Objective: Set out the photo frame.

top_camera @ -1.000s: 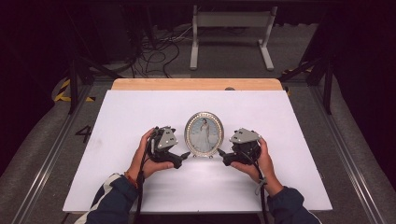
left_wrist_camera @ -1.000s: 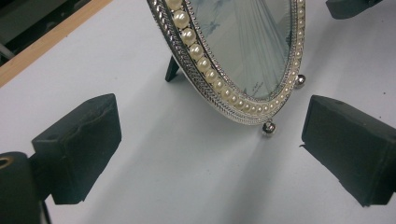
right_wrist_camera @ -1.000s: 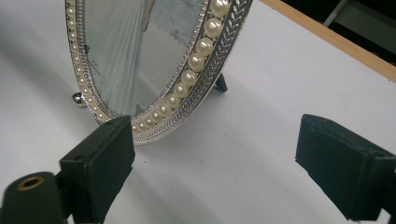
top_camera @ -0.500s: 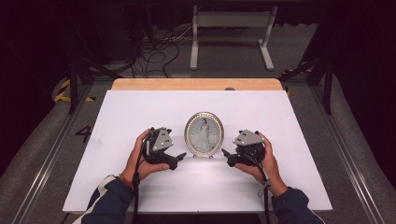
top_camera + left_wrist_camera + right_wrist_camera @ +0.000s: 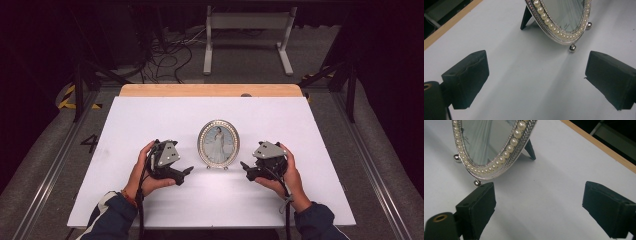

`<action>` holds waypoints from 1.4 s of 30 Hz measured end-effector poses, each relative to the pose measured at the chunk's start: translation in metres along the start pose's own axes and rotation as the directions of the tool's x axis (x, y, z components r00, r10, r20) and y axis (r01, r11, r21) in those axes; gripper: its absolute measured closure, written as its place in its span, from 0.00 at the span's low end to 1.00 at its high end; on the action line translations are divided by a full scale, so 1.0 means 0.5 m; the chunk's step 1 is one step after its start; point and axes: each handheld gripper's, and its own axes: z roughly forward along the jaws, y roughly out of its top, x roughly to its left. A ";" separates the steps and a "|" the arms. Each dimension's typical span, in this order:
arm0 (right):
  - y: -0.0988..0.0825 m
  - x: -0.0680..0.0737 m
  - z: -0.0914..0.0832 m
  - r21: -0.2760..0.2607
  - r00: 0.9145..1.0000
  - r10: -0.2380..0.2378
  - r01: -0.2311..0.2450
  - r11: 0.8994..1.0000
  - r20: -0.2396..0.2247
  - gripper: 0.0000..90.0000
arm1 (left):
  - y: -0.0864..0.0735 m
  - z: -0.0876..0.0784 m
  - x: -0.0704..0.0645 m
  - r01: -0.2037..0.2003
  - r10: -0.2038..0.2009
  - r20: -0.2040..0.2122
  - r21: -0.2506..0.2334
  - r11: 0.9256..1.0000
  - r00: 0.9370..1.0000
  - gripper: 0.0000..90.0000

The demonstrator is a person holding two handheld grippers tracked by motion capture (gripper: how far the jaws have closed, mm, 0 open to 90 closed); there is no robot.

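An oval silver picture frame [image 5: 218,144] with a pearl rim stands upright on the white table [image 5: 150,115], leaning on a black back strut. My left gripper [image 5: 188,172] sits just to its left, held by a hand, jaws wide apart with nothing between them. My right gripper [image 5: 243,165] sits just to its right, also open and empty. In the left gripper view the picture frame [image 5: 564,17] is ahead of my left gripper [image 5: 537,80], its ball foot [image 5: 572,48] near the right jaw. In the right gripper view the picture frame [image 5: 491,147] stands ahead of my right gripper [image 5: 540,210], beyond the left jaw.
The table's wooden far edge [image 5: 210,90] runs along the back. Beyond it are a metal stand [image 5: 247,37] and cables [image 5: 165,50] on the floor. Rails [image 5: 55,165] flank the table on both sides.
Both grippers have drawn back slightly from the picture frame, the right one moving right and a little toward me. The frame stays standing in place.
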 end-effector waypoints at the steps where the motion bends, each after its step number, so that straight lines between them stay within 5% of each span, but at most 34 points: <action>1: -0.002 -0.001 -0.001 0.000 1.000 0.002 -0.002 1.000 -0.002 0.13 | -0.002 -0.002 0.000 0.001 -0.001 0.001 -0.002 1.000 1.000 0.06; 22: -0.029 -0.007 -0.017 0.027 0.999 -0.018 0.018 0.999 0.026 0.13 | -0.049 -0.034 0.012 0.019 -0.018 -0.020 0.014 1.000 1.000 0.06; 42: -0.082 -0.039 -0.065 0.011 0.997 0.026 -0.027 1.000 0.077 0.13 | -0.104 -0.082 0.016 0.023 -0.020 -0.067 0.038 0.999 0.998 0.06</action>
